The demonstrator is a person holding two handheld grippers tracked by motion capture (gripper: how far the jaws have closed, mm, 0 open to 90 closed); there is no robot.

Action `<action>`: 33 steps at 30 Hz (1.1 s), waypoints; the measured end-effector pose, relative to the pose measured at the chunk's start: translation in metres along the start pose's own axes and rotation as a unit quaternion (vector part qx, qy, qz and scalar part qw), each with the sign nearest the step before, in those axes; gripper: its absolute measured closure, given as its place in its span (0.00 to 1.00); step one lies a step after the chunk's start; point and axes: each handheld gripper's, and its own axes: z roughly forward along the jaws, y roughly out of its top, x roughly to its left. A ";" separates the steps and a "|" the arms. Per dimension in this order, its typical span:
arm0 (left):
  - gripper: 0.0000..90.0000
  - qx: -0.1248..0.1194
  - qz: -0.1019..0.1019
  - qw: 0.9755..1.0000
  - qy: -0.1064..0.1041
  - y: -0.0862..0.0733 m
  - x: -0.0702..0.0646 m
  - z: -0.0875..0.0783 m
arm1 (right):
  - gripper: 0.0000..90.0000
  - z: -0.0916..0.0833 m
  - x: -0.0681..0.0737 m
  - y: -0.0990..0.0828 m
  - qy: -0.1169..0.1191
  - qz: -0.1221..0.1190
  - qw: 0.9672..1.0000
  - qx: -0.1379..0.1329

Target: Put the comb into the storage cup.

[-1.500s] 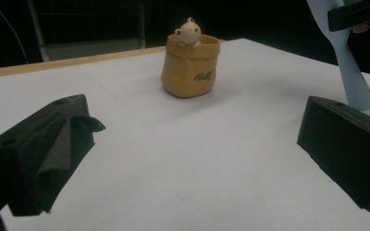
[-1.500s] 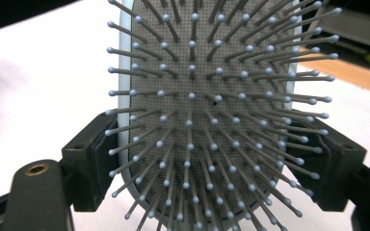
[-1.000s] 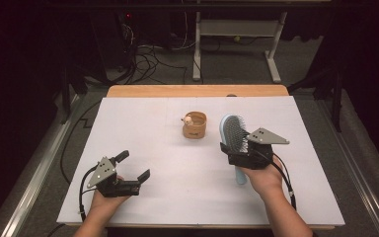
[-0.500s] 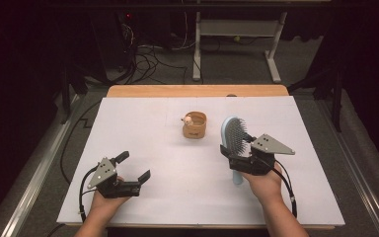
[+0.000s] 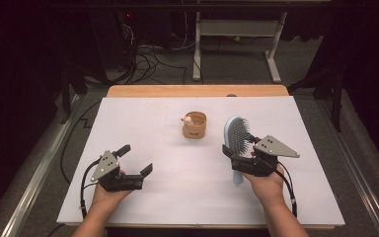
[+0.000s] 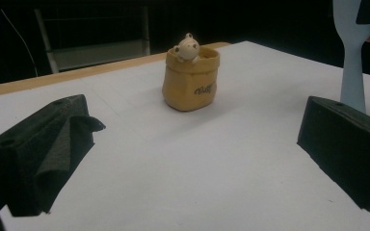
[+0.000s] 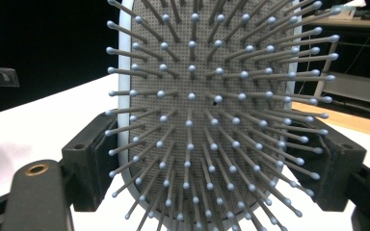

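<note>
Hairbrush (image 5: 237,134) shifted slightly; right gripper (image 5: 241,152) mid-table.

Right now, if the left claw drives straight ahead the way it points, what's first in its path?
Probably the tan pouch with the little bear figure, sitting roughly centred between the open jaws in the left claw view, with bare white table before it. The hairbrush handle stands off to the side. Depth is hard to judge.

One hairbrush (image 5: 237,136); one tan pouch (image 5: 195,125) with one small figure (image 5: 189,118) inside; two hand-held grippers: left (image 5: 137,160), right (image 5: 239,148); one table (image 5: 143,118).
</note>
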 end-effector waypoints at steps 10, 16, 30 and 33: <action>0.00 0.010 -0.002 1.000 0.003 0.003 -0.005 0.012 | 0.23 -0.001 -0.001 0.001 -0.005 -0.002 1.000 -0.001; 0.00 0.013 -0.011 1.000 -0.002 0.004 -0.015 0.020 | 0.23 -0.001 0.000 0.003 -0.005 -0.005 1.000 -0.004; 0.00 0.036 0.000 0.999 0.006 -0.004 -0.030 0.047 | 0.23 0.005 0.003 0.007 -0.007 -0.019 1.000 -0.004; 0.00 0.038 -0.006 0.999 0.008 -0.005 -0.032 0.047 | 0.23 0.007 0.006 0.009 -0.004 -0.023 1.000 -0.005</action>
